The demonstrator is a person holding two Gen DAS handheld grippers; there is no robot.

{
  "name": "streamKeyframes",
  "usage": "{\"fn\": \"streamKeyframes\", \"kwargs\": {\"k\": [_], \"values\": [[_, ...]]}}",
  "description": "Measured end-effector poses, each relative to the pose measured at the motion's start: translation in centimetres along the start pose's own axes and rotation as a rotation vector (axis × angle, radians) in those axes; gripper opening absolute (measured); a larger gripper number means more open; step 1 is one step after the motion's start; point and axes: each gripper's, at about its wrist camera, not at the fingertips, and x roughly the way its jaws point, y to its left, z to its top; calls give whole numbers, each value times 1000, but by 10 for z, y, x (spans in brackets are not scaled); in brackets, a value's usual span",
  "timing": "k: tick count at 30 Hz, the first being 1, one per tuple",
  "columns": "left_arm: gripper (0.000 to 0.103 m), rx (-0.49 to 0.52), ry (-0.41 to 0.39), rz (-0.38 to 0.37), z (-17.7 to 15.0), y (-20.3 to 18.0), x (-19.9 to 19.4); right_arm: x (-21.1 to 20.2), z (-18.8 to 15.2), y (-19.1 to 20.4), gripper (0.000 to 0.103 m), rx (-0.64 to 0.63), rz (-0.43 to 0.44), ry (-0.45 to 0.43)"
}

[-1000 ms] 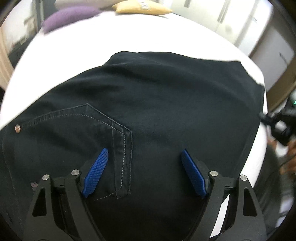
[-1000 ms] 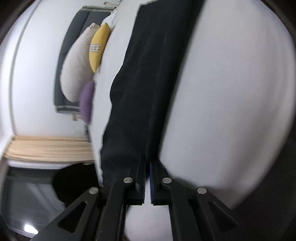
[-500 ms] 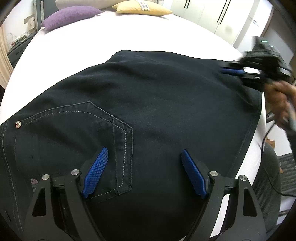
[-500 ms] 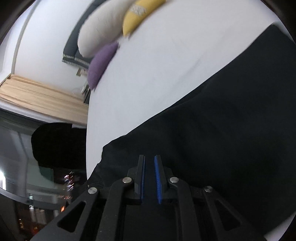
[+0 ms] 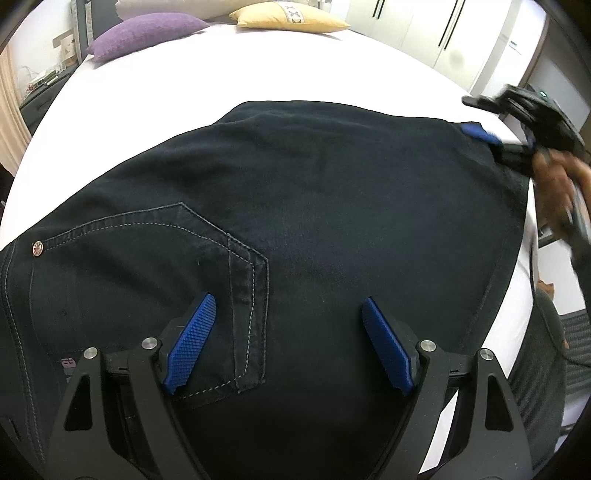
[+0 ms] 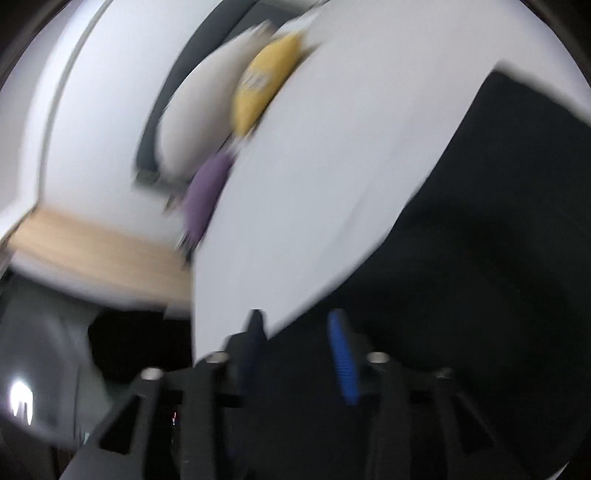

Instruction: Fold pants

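Observation:
Black pants (image 5: 314, 206) lie folded flat on a white bed (image 5: 229, 70), back pocket facing up at the left. My left gripper (image 5: 288, 314) is open and empty, hovering just above the pocket's edge. My right gripper (image 6: 299, 325) is open over the far right corner of the pants (image 6: 480, 277); its view is blurred. It also shows at the right of the left wrist view (image 5: 517, 129), a hand holding it.
A purple pillow (image 5: 147, 33), a yellow pillow (image 5: 288, 18) and a white pillow (image 6: 199, 122) lie at the head of the bed. White wardrobe doors (image 5: 443, 37) stand beyond. The bed's right edge (image 5: 524, 295) is close to the pants.
My right gripper has let go of the pants' edge after laying it over, opened its jaws and is drawing away. My left gripper has stayed open and still.

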Motion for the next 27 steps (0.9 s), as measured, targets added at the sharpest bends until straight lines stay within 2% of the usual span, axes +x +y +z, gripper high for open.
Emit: {"fn": "streamKeyframes", "kwargs": {"k": [1,2,3,4,5,6,8,10,12,13,14,16,19,21,22,23,24,25,27], "values": [[82,1,0,1,0,0,0,3,-11,-5,47,-13,-15,29],[82,0,0,0,0,0,0,5,-15,-14,38,-5,-44,34],[82,0,2,-1,1,-4,3,-2,-15,-35,21,45,-45,14],[82,-2,3,-4,1,-4,3,-10,-12,-53,0,108,-35,-6],[82,-4,4,-5,3,-5,5,-25,-8,-71,0,170,-32,-50],[82,-5,3,-5,3,-2,4,-49,-4,-86,0,217,-9,-134],[82,-5,-1,-2,2,-2,4,-88,6,-103,0,227,-92,-262],[82,-5,0,2,3,-2,4,-135,13,-136,0,300,-147,-412],[82,2,2,14,3,-5,2,-170,11,-160,0,394,-121,-510],[82,7,5,21,3,-6,1,-191,8,-163,0,428,-213,-564],[82,7,8,31,4,-8,-3,-204,5,-162,8,432,-225,-592],[82,-14,16,39,8,-11,-8,-214,2,-153,17,428,-136,-580],[82,-40,-12,-2,23,-23,-20,-202,0,-111,30,279,-16,-472],[82,-14,-33,-17,38,-37,-22,-172,-7,-77,39,179,93,-360],[82,-2,-38,-20,44,-42,-21,-156,-9,-67,47,148,116,-304],[82,13,-37,-21,51,-48,-17,-138,-11,-61,48,125,98,-260],[82,17,-29,-27,58,-52,-10,-115,-14,-52,48,118,76,-236],[82,10,-19,-34,61,-51,-3,-105,-15,-60,48,133,50,-212],[82,-39,30,-27,61,-40,17,-102,-13,-89,19,202,20,-212]]}}
